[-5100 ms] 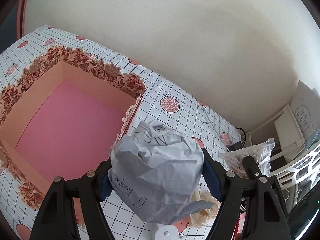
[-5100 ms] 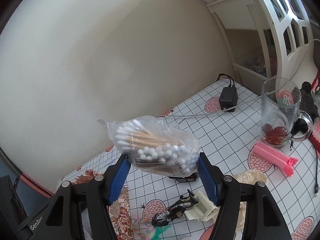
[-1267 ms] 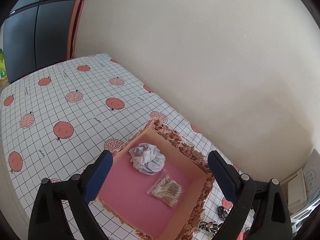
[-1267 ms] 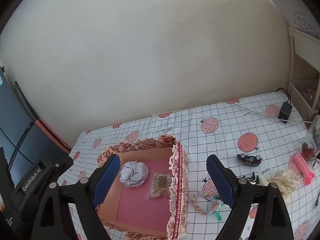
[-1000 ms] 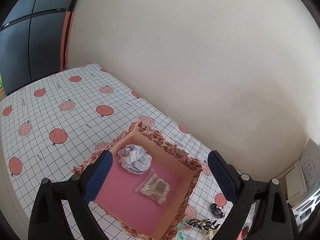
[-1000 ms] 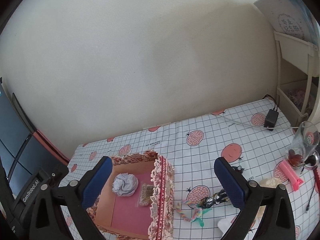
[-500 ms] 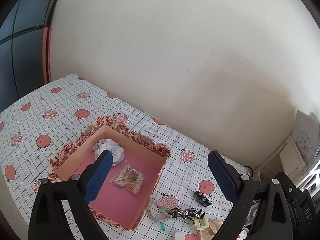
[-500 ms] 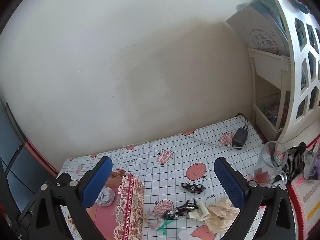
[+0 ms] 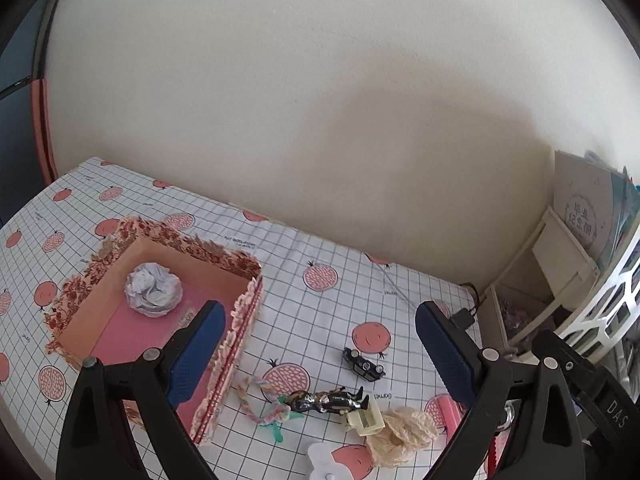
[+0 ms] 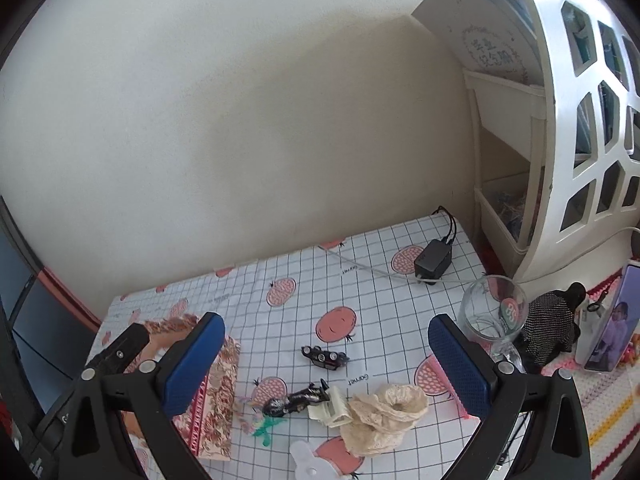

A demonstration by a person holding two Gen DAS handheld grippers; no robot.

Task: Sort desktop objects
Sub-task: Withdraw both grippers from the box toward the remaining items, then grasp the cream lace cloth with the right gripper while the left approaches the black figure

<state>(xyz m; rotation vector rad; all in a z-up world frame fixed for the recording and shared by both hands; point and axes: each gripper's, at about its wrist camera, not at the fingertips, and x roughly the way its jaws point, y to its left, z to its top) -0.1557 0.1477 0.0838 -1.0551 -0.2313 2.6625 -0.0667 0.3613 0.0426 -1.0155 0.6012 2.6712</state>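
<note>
The checked cloth on the surface (image 9: 304,256) carries a small printed word, mirrored in the left view, which the right wrist view shows as "Garnet" just ahead of the tongs' right finger. The black housing (image 9: 612,412) right of the left tongs reads "DAS". Chinese characters on the card (image 10: 490,50) are too blurred to read.

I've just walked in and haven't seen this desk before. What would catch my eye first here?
The floral-edged pink box at the left of the pomegranate-print tablecloth, with a crumpled grey paper ball inside. To its right lies a loose cluster: a small black toy car, a glossy black figurine and a cream lace scrunchie. Both blue-padded claws, left and right, hang open and empty above.
</note>
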